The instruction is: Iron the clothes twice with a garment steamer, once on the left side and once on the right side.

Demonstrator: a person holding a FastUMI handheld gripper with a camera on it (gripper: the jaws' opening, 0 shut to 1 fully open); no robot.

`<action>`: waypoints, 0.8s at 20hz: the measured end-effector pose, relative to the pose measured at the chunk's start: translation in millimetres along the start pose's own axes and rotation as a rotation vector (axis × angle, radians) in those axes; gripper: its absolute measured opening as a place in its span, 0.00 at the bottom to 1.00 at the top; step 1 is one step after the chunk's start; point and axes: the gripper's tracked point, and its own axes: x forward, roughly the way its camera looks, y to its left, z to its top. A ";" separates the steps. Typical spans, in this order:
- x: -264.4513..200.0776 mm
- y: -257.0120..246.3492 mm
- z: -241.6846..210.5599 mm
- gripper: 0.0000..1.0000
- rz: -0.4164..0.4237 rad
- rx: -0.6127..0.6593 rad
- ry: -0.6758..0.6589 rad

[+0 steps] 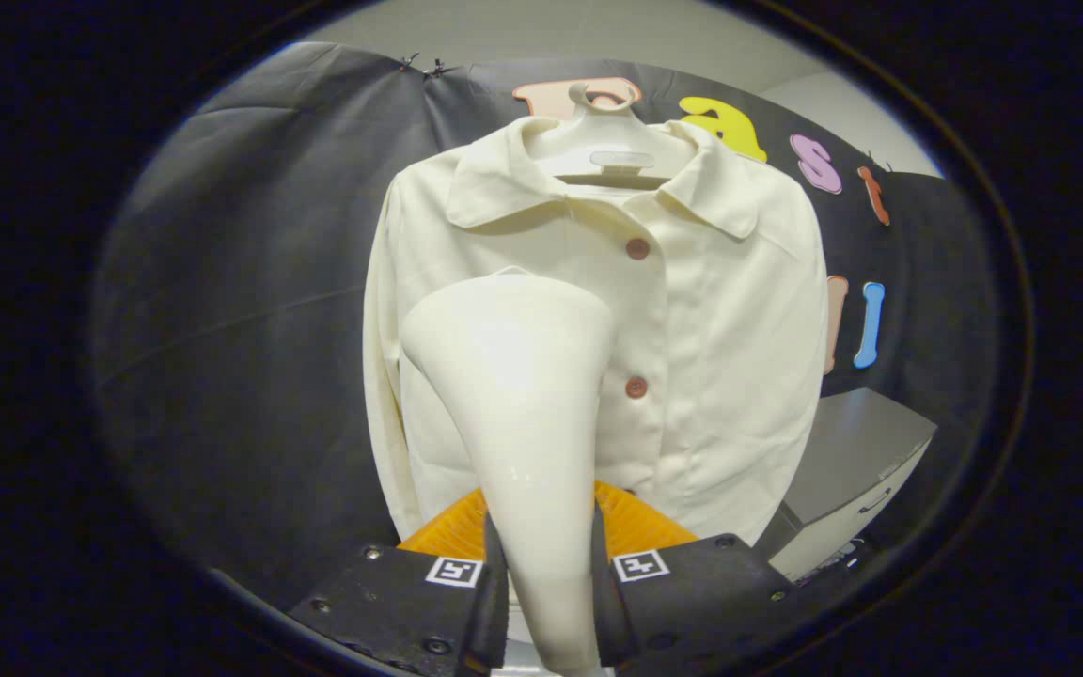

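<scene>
While gripped: steamer [513, 376] clamped between both jaws of the gripper [549, 574].
Steamer head: near shirt [711, 357], left of its buttons.
Shirt: on hanger [609, 141], far wall.

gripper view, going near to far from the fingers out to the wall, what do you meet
gripper shut on the steamer's handle → steamer with its wide head raised just ahead of the fingers → shirt on its hanger → black cloth wall
</scene>
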 end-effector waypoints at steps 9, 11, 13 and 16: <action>29.3 -3.9 -44.0 0.37 -0.100 -0.029 0.034; 34.4 -7.8 -64.8 0.37 -0.123 -0.035 0.068; 34.7 -7.9 -92.1 0.37 -0.141 -0.041 0.107; 36.4 -9.6 -119.5 0.37 -0.163 -0.035 0.153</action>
